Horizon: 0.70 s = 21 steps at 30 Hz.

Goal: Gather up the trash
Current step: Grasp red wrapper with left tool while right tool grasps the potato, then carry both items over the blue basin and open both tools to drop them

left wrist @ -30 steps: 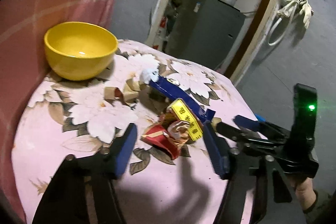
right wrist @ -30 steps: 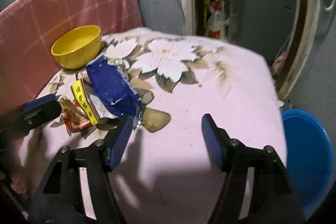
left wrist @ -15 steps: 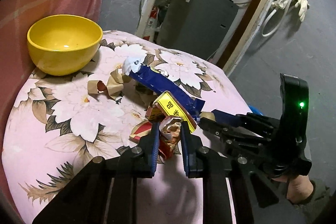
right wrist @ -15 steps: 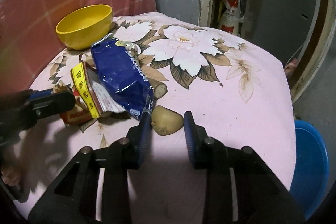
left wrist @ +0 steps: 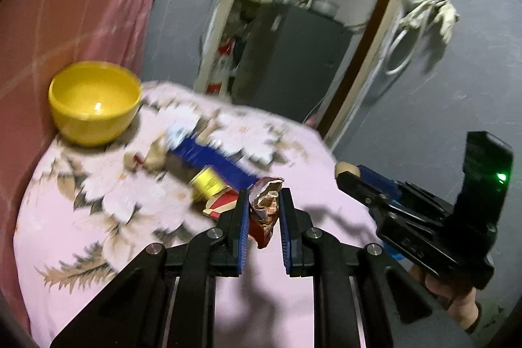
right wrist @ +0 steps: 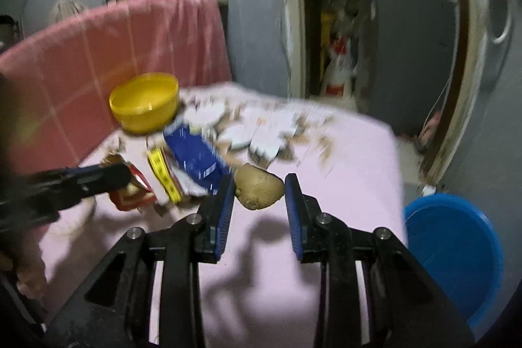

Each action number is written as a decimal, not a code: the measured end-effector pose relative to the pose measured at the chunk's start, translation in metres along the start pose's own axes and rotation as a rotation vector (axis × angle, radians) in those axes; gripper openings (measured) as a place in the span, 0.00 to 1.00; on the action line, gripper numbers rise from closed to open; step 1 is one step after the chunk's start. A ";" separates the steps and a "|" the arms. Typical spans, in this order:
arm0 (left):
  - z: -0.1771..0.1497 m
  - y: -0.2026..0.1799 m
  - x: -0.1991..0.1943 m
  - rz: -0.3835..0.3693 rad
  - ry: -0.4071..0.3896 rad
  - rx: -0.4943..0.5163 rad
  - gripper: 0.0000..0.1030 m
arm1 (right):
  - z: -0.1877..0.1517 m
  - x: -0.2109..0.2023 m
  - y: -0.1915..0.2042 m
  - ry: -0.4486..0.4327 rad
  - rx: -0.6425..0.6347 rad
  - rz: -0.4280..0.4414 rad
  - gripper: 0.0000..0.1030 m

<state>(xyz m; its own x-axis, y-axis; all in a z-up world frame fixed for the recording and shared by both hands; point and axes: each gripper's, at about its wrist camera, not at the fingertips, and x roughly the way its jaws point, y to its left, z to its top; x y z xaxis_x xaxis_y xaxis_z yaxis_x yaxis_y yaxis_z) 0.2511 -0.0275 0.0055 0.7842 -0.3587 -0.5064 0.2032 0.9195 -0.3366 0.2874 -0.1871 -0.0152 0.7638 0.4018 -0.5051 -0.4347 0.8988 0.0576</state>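
Observation:
My left gripper (left wrist: 262,201) is shut on a crumpled red wrapper (left wrist: 262,211) and holds it above the pink floral table (left wrist: 98,217). My right gripper (right wrist: 259,188) is shut on a brown potato-like lump (right wrist: 259,186), lifted off the table; it also shows in the left wrist view (left wrist: 347,168). On the table lie a blue snack bag (right wrist: 192,155), a yellow-labelled packet (right wrist: 161,170) and small brown scraps (left wrist: 146,157). The left gripper shows at the left of the right wrist view (right wrist: 107,176).
A yellow bowl (left wrist: 94,101) stands at the table's back left, against a pink cloth-covered backrest (right wrist: 114,48). A blue bin (right wrist: 453,253) stands on the floor to the right of the table. A doorway and a grey cabinet (left wrist: 293,54) lie behind.
Both grippers closed from open, the left on the red wrapper, the right on the brown lump, and now both have lifted their pieces off the table.

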 end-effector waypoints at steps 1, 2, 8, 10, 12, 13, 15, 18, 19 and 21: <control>0.003 -0.007 -0.002 -0.008 -0.025 0.013 0.13 | 0.003 -0.010 -0.002 -0.035 0.001 -0.011 0.38; 0.007 -0.016 -0.004 -0.021 -0.053 0.026 0.13 | 0.005 -0.019 -0.004 -0.065 0.003 -0.021 0.38; 0.028 -0.070 -0.012 -0.093 -0.199 0.136 0.14 | 0.018 -0.076 -0.024 -0.272 0.027 -0.113 0.38; 0.033 -0.090 -0.013 -0.121 -0.242 0.180 0.14 | 0.020 -0.092 -0.031 -0.323 0.035 -0.147 0.38; 0.037 -0.108 -0.011 -0.145 -0.270 0.216 0.14 | 0.021 -0.107 -0.039 -0.368 0.045 -0.181 0.38; 0.039 -0.115 -0.010 -0.155 -0.279 0.229 0.14 | 0.021 -0.116 -0.045 -0.392 0.051 -0.202 0.38; 0.041 -0.133 -0.007 -0.180 -0.299 0.261 0.14 | 0.020 -0.128 -0.055 -0.425 0.062 -0.236 0.38; 0.042 -0.157 0.002 -0.213 -0.314 0.299 0.14 | 0.018 -0.142 -0.073 -0.454 0.081 -0.281 0.38; 0.043 -0.165 0.006 -0.224 -0.314 0.309 0.14 | 0.017 -0.146 -0.080 -0.459 0.089 -0.295 0.38; 0.043 -0.180 0.016 -0.243 -0.306 0.325 0.14 | 0.012 -0.155 -0.094 -0.462 0.104 -0.317 0.38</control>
<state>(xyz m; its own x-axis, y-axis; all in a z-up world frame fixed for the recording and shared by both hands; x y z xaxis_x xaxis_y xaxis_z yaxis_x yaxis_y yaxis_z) 0.2520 -0.1914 0.0917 0.8176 -0.5496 -0.1716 0.5349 0.8353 -0.1269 0.2159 -0.3322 0.0680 0.9889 0.1233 -0.0832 -0.1185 0.9911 0.0608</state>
